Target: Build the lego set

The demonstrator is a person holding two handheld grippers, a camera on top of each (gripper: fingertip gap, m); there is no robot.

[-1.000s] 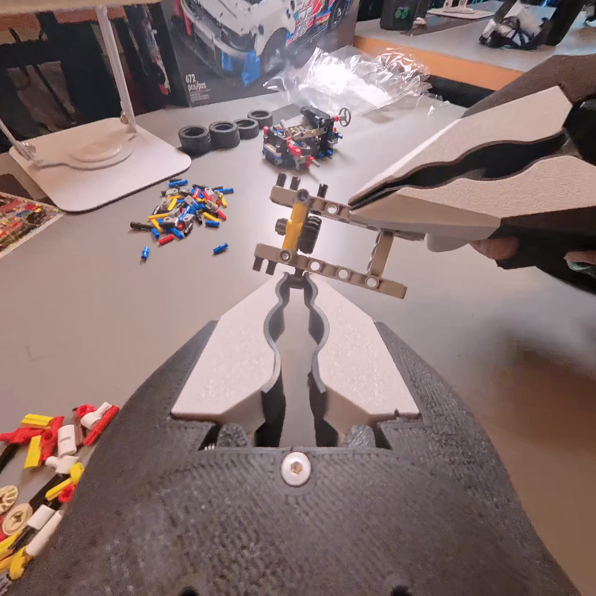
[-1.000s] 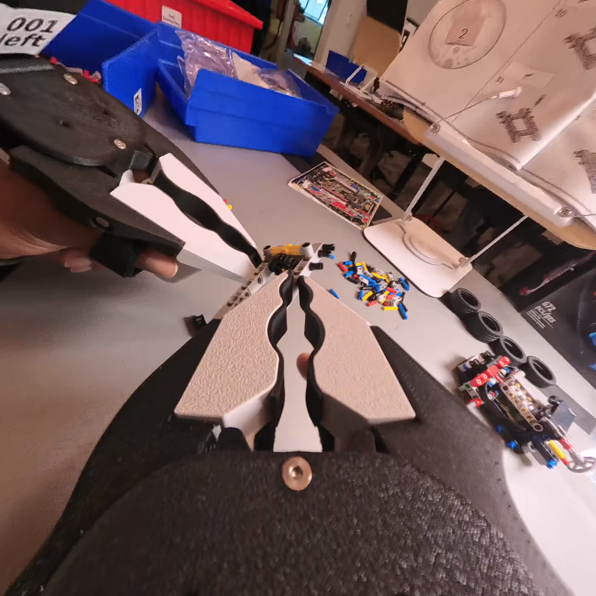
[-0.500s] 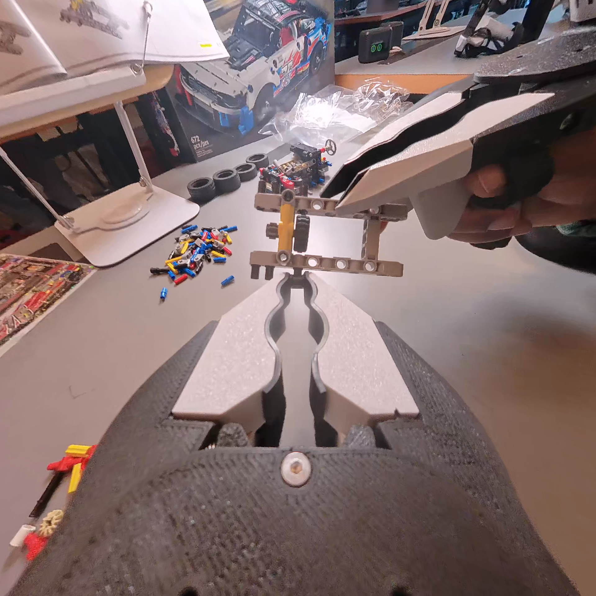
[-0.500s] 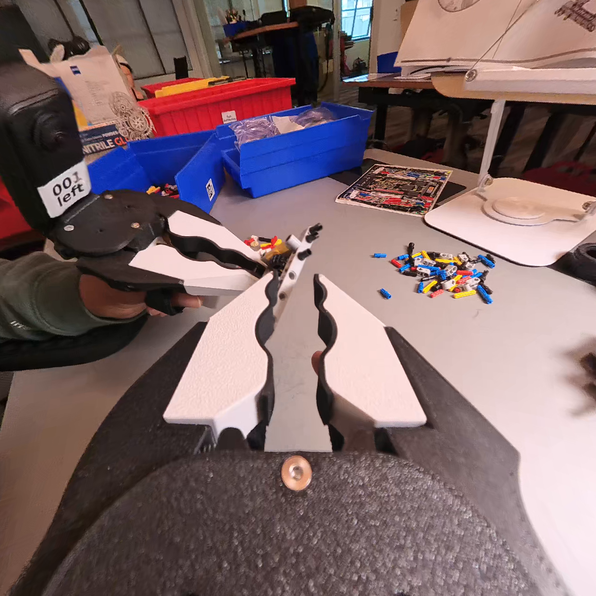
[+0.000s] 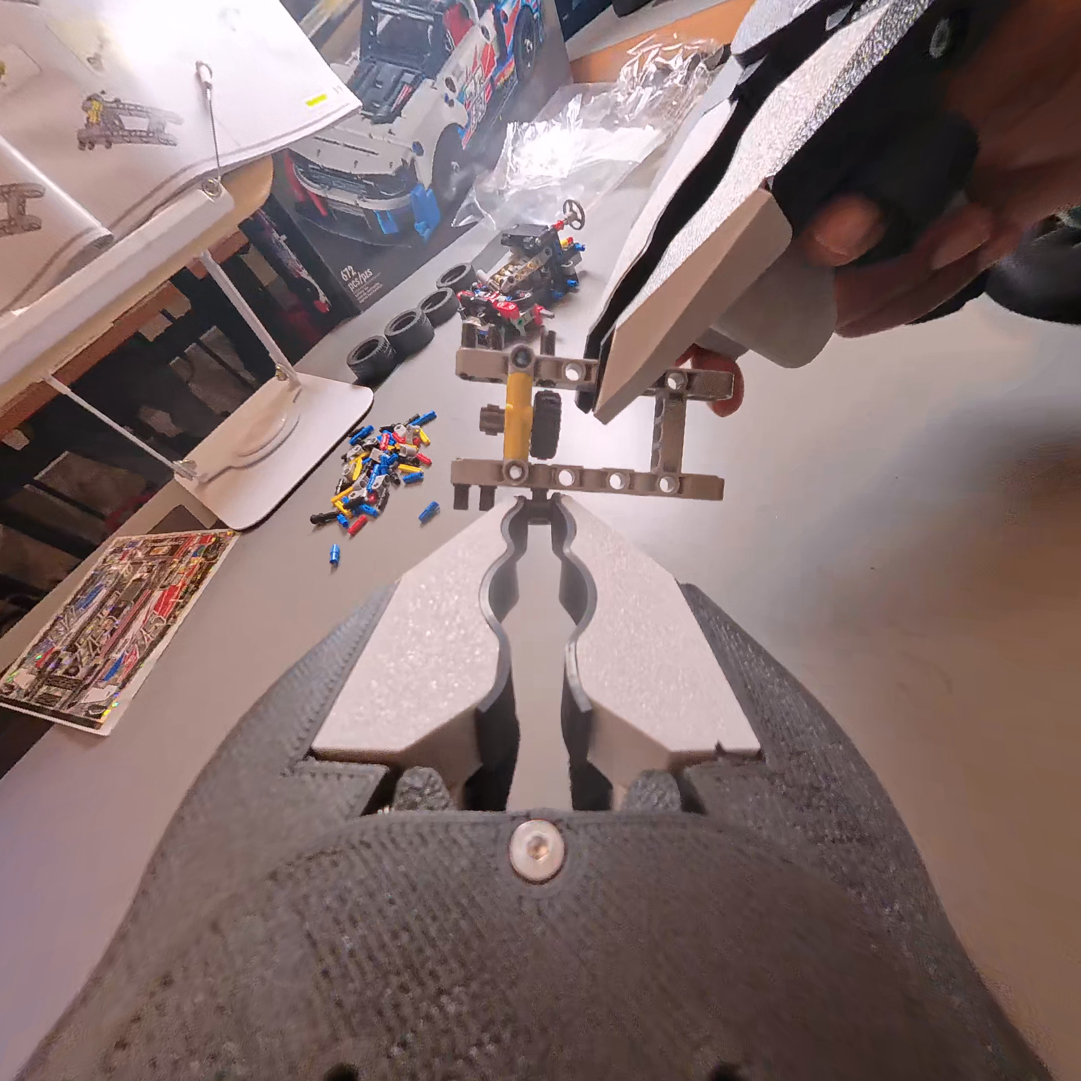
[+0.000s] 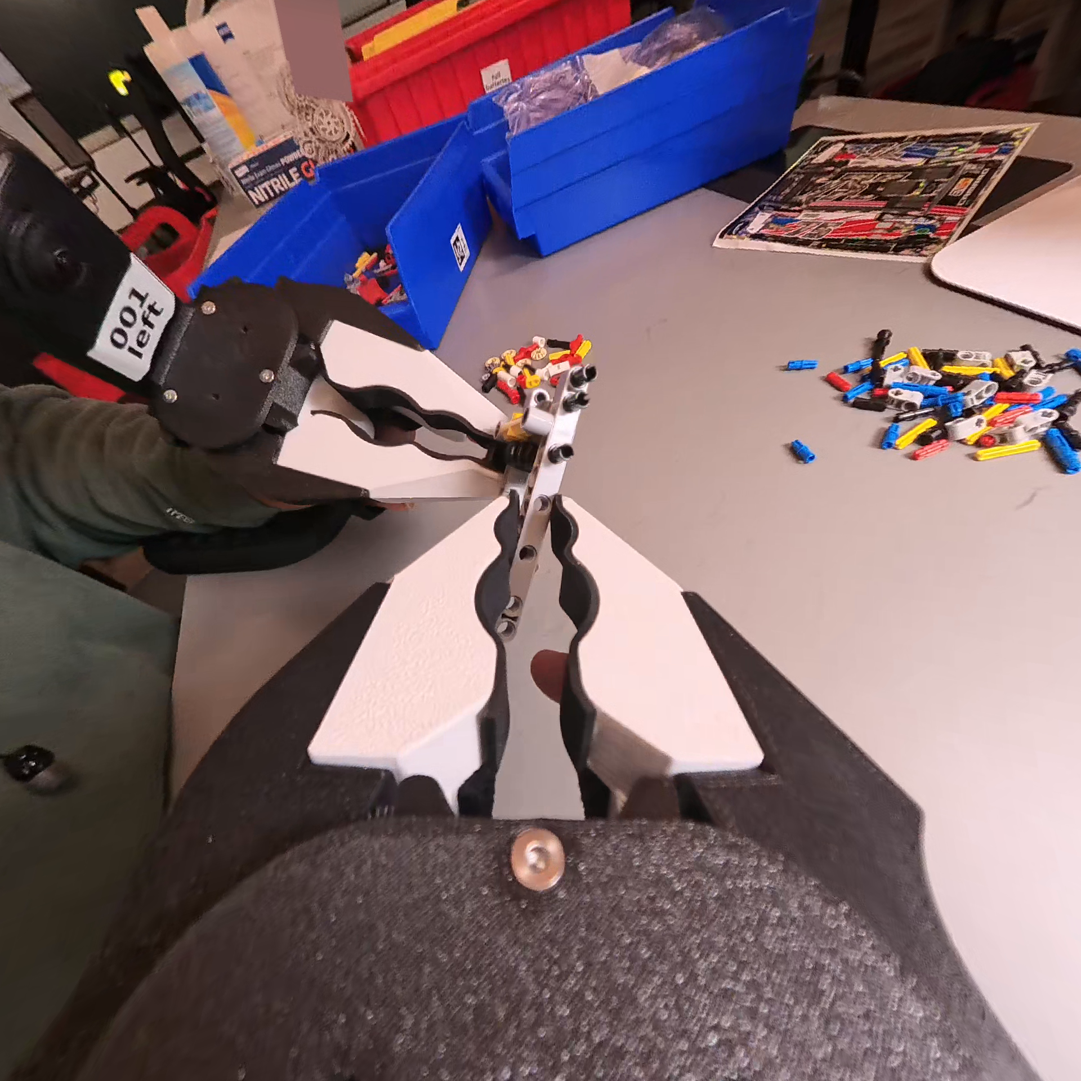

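Note:
A grey lego frame point(image 5: 588, 479) of two long beams joined by a short beam carries a yellow axle piece point(image 5: 516, 418) and a black gear point(image 5: 546, 424). It is held in the air above the grey table. My left gripper point(image 5: 537, 504) is shut on a black pin under the frame's lower beam. My right gripper point(image 5: 592, 403) comes in from the upper right and clamps the upper beam. In the right wrist view the right gripper point(image 6: 533, 502) is shut on the frame's beam point(image 6: 535, 526), and the left gripper point(image 6: 497, 459) holds it from the left.
On the table are a pile of loose pieces point(image 5: 380, 462) point(image 6: 965, 409), several tyres point(image 5: 409, 333), a partly built chassis point(image 5: 520, 286), a sticker sheet point(image 5: 105, 620), a white stand base point(image 5: 275, 450), the set's box point(image 5: 421, 146) and blue bins point(image 6: 614, 128). My left and right fingertips are right by each other.
The right gripper was shut on the frame, stood open half a second ago, and is now shut on the beam again. Both grippers have tilted and risen with the frame.

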